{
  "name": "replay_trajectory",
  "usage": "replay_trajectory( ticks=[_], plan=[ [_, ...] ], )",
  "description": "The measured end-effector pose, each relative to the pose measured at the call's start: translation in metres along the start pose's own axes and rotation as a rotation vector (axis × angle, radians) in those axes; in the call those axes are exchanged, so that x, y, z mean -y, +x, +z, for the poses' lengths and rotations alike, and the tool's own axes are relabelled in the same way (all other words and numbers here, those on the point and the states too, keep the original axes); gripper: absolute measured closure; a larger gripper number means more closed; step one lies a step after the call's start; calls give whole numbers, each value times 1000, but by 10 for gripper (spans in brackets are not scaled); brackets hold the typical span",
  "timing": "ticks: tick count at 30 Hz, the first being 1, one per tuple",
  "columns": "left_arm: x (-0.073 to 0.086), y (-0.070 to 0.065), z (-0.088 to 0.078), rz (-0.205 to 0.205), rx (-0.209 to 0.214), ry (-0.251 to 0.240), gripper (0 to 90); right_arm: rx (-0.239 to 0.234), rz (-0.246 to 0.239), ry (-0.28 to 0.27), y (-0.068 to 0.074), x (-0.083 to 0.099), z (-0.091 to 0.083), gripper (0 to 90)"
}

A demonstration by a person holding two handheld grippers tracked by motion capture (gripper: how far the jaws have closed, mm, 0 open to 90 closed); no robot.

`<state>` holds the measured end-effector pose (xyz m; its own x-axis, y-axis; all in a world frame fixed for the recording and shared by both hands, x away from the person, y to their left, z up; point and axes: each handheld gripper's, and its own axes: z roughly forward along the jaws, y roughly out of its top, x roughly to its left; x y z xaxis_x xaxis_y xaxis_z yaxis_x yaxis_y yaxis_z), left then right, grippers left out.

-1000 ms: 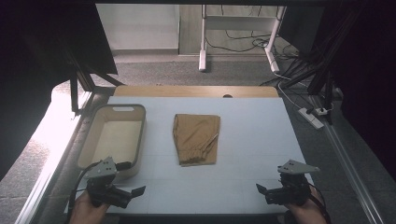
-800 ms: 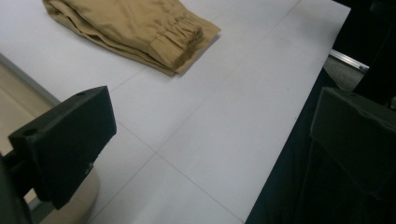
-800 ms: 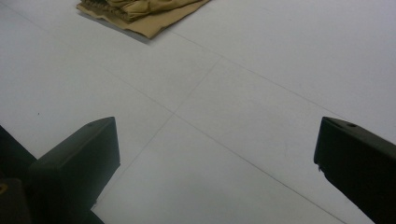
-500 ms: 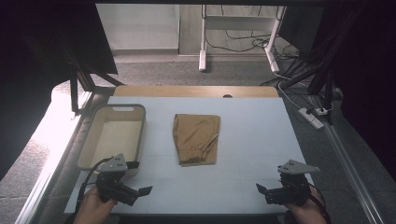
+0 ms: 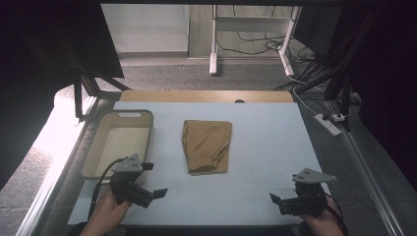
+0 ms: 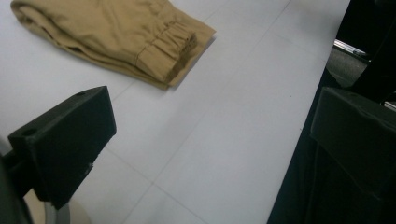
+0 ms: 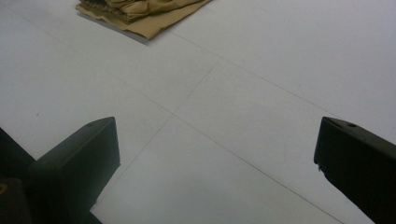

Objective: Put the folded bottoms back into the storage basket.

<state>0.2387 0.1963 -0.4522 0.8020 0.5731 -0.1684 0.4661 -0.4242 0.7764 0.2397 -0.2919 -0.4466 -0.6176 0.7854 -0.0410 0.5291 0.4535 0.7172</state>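
Note:
A folded tan garment (image 5: 206,145) with an elastic hem lies flat in the middle of the white table (image 5: 268,147). My left gripper (image 5: 153,179) is held at the near left, beside the front of the basket, with its jaws wide open and empty. In the left gripper view the garment (image 6: 116,32) lies ahead and to the left of the left gripper (image 6: 215,112). My right gripper (image 5: 282,191) hovers open and empty over the near right edge. From the right gripper (image 7: 217,128) the garment (image 7: 140,11) lies far off at the top.
A beige plastic basket (image 5: 91,152), empty, stands at the table's left side. A wooden strip (image 5: 206,96) runs along the far edge. On the floor lie a power strip (image 5: 327,123) and cables at right, and a white stand's legs (image 5: 214,59) beyond.
My left gripper has moved right and a little forward, away from the table's left corner and towards the garment. The right gripper has stayed put.

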Motion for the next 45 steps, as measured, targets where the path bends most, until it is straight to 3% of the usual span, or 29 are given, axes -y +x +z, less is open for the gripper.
replay_trajectory(
  ticks=[5,10,15,21,29,32,41,45],
  plan=[
    [-8,1,8,23,-2,26,0,0,2,-2,0,0,0,7],
    [-14,5,15,9,-2,35,0,-1,0,-3,0,0,0,7],
    [-20,10,26,15,-10,80,0,-1,0,-2,0,0,0,7],
    [-28,16,38,-4,38,62,0,0,0,-2,0,0,0,7],
    [-38,19,47,36,30,66,0,-1,0,-3,0,0,0,7],
    [-42,21,52,28,34,65,0,-3,1,-3,0,0,0,7],
    [-53,30,70,-3,-42,56,0,-4,-1,-2,0,0,0,7],
    [-56,33,82,-8,-86,92,0,-5,-2,-3,0,0,0,7]
  ],
)
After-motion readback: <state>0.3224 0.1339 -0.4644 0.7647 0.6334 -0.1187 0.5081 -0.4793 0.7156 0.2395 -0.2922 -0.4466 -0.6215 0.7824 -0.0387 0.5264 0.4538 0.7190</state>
